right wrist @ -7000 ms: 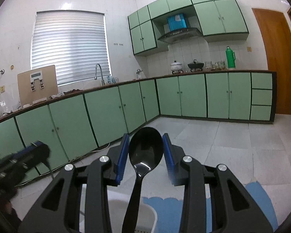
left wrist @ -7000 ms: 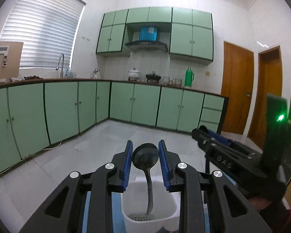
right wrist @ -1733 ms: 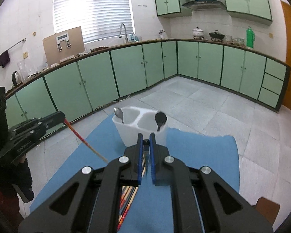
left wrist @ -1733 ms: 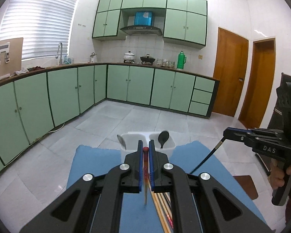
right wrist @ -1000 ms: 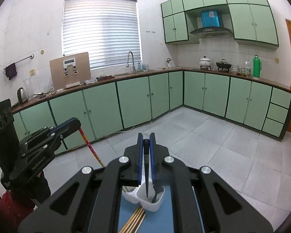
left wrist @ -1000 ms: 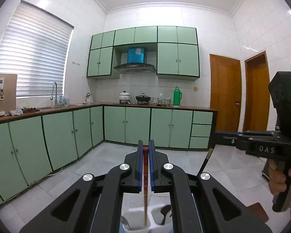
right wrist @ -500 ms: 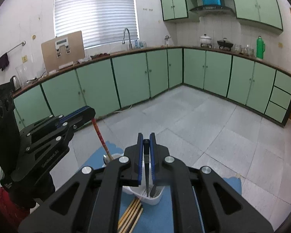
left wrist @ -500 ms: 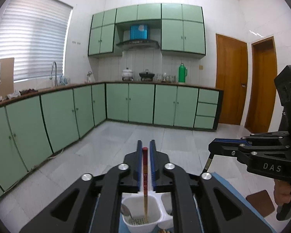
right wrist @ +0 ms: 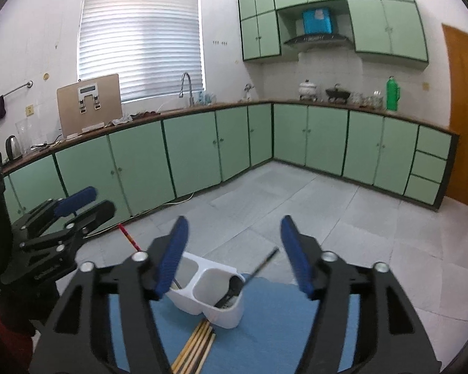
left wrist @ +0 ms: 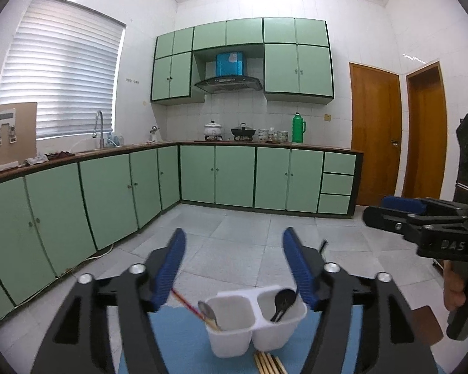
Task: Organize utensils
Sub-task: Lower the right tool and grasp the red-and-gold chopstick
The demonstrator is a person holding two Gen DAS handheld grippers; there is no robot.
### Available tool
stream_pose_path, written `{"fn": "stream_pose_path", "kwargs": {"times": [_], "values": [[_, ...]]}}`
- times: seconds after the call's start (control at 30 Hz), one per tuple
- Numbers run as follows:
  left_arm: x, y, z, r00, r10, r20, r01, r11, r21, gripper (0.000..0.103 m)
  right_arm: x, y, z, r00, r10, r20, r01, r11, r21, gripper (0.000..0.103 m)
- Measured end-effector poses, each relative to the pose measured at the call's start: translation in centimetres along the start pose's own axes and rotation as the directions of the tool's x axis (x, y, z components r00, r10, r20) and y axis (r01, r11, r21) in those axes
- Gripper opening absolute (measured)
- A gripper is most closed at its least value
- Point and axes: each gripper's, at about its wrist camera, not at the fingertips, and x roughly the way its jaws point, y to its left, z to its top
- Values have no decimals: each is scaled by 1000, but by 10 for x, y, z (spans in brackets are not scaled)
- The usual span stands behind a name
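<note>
A white two-compartment utensil holder (left wrist: 234, 338) (right wrist: 224, 313) stands on a blue mat (left wrist: 184, 346) (right wrist: 274, 321). Its left compartment holds a metal spoon (left wrist: 206, 309) and a red-tipped chopstick (left wrist: 187, 304) (right wrist: 128, 236) leaning left. Its right compartment holds a black spoon (left wrist: 282, 302) and a dark chopstick (right wrist: 262, 264) leaning right. My left gripper (left wrist: 237, 268) is open and empty above the holder; it also shows at the left of the right wrist view (right wrist: 75, 210). My right gripper (right wrist: 234, 252) is open and empty above the holder; it also shows at the right of the left wrist view (left wrist: 399, 210).
Several loose chopsticks (left wrist: 270, 364) (right wrist: 195, 349) lie on the mat in front of the holder. Green floor cabinets (left wrist: 234, 174) run along the far and left walls. Two wooden doors (left wrist: 374, 137) are at the right. The floor is grey tile.
Both grippers have opened and let go of their chopsticks, which now lean in the holder: the red-tipped one in the left compartment, the dark one in the right.
</note>
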Motion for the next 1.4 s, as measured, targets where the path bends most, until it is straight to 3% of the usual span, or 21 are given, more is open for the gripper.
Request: {"fn": "stream_pose_path", "kwargs": {"times": [0.1,0.23,0.4,0.73,1.0,1.03,1.1,1.23,1.4], "values": [[-16,-2,-16,1000,9,-13,-9,1000,-15,73,-22,3,-20,999,-30,42,30,1000,2,86],[-34,-4,-47,999,21,-49,-23,999,-41,76,-43,10,-57,995,-73,61,73,997,3,91],[-53,-8,-103,989,51,-140,-57,998,-40,77,-53,21,-109,994,-107,13,107,994,20,91],[-65,-15,-197,937,78,-340,-99,994,-48,77,-52,49,-206,977,-190,-101,197,978,69,91],[-75,-17,-224,901,78,-427,-101,994,-32,77,-41,67,-251,959,-155,-237,178,981,79,90],[-76,-16,-227,898,77,-434,-101,994,-33,77,-40,70,-253,956,-152,-250,175,982,72,89],[-76,-14,-233,886,84,-455,-108,994,-28,77,-37,74,-261,947,-131,-293,156,986,62,76],[-77,-10,-236,875,90,-476,-119,992,-31,77,-34,79,-278,927,-96,-362,132,989,74,69],[-74,-12,-239,864,94,-495,-124,992,-26,77,-28,88,-291,905,-62,-421,98,993,64,51]]}}
